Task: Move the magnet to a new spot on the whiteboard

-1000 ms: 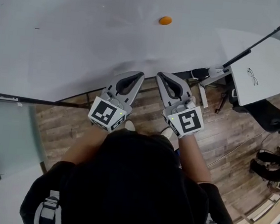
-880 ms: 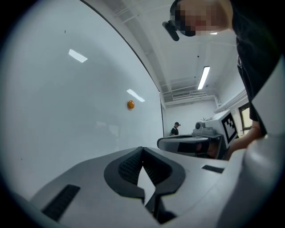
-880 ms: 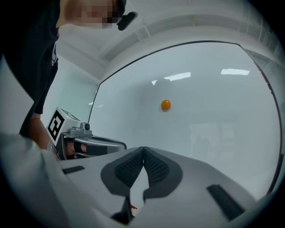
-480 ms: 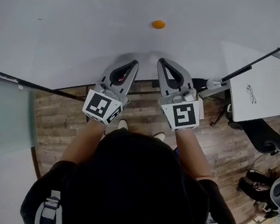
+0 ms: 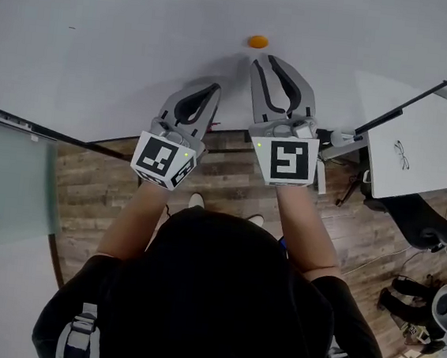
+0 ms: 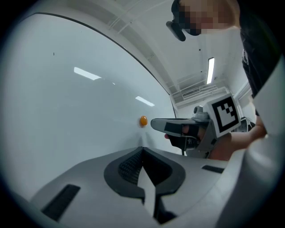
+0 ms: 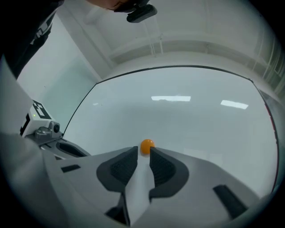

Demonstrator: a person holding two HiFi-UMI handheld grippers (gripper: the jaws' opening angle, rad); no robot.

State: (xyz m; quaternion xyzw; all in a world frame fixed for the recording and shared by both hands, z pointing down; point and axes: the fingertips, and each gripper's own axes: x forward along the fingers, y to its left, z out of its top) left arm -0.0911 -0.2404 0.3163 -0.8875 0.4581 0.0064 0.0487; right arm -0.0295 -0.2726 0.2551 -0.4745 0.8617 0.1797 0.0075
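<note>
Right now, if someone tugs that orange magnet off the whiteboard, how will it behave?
The magnet looks small and rounded: probably light, and apt to slip. It clings to the upright whiteboard, so it likely resists, then pops free.

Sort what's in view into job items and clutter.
Job: magnet; whiteboard; right gripper, jaws just opening, nothing between them, magnet just ahead.
Lying about: white table; glasses on it; black chair.

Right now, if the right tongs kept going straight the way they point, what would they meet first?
Probably the orange magnet on the whiteboard, just ahead; the right tongs have just been opening, nothing between them.
</note>
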